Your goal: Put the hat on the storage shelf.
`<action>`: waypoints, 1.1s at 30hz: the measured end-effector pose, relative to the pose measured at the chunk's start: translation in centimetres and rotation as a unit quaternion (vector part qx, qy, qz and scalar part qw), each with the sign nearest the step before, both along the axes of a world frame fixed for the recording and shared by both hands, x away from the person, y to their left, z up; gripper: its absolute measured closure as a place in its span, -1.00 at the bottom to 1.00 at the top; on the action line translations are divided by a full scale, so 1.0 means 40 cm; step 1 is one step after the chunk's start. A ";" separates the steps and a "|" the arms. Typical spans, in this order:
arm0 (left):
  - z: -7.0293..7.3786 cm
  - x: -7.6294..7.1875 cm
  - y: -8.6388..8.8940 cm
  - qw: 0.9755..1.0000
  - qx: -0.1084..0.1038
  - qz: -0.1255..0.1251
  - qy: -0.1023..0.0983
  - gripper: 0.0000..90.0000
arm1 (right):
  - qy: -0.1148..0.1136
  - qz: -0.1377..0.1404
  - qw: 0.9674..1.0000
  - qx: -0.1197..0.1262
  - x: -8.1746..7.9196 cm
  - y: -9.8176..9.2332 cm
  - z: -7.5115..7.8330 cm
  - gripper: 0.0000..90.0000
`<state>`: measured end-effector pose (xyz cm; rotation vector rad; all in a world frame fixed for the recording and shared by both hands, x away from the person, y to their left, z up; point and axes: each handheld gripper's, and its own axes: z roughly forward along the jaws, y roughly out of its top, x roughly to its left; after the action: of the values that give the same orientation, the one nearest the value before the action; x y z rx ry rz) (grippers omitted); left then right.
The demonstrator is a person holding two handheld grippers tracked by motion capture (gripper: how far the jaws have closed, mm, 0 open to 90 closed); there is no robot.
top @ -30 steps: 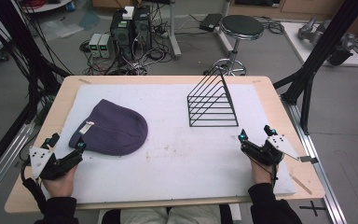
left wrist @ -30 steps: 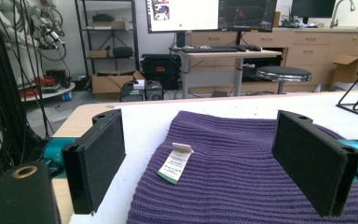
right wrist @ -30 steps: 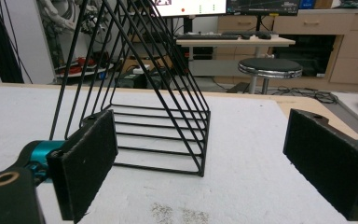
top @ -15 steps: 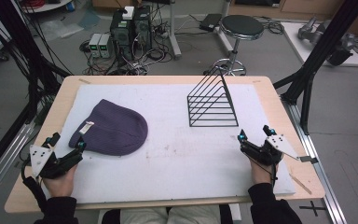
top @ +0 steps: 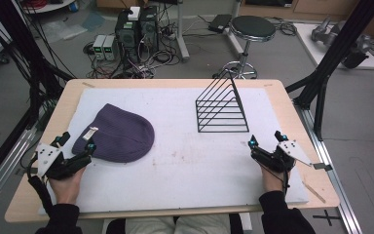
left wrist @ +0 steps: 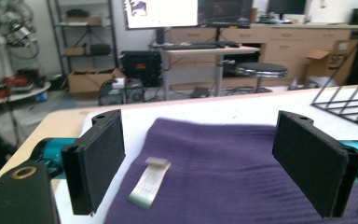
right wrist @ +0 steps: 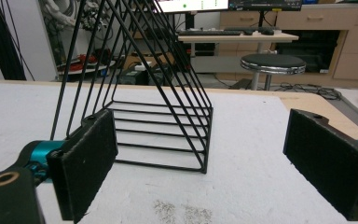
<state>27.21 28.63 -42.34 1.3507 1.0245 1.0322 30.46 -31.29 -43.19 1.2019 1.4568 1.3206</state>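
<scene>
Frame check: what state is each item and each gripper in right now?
Hat: lying flat on the white mat, white tag showing.
Wire rack: standing upright, nothing in it.
Left gripper: open, jaws at the hat's near edge, holding nothing.
Right gripper: open, holding nothing, short of the rack.

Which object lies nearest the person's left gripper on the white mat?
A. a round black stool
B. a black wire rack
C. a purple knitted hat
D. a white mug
C: in the high view the purple knitted hat lies just ahead of the left gripper, and the left gripper view shows its fabric between the open jaws, while the black wire rack stands nearer the right gripper.
</scene>
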 end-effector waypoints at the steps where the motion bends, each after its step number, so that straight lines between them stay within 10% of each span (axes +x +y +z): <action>1: 0.000 0.000 0.000 1.000 0.000 0.000 0.000 -0.62 | 0.000 0.000 1.000 0.000 0.000 0.000 0.000 -0.80; 21: 0.063 0.035 -0.062 0.996 0.039 -0.063 0.046 -0.62 | 0.006 0.006 1.000 0.000 0.004 0.002 -0.002 -0.80; 33: 0.100 0.073 -0.096 0.988 0.075 -0.108 0.083 -0.62 | 0.013 0.011 1.000 0.001 0.008 0.005 -0.004 -0.80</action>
<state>30.12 24.79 -38.32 1.6552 0.9124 0.8586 30.77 -31.11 -43.35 1.2121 1.4900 1.3268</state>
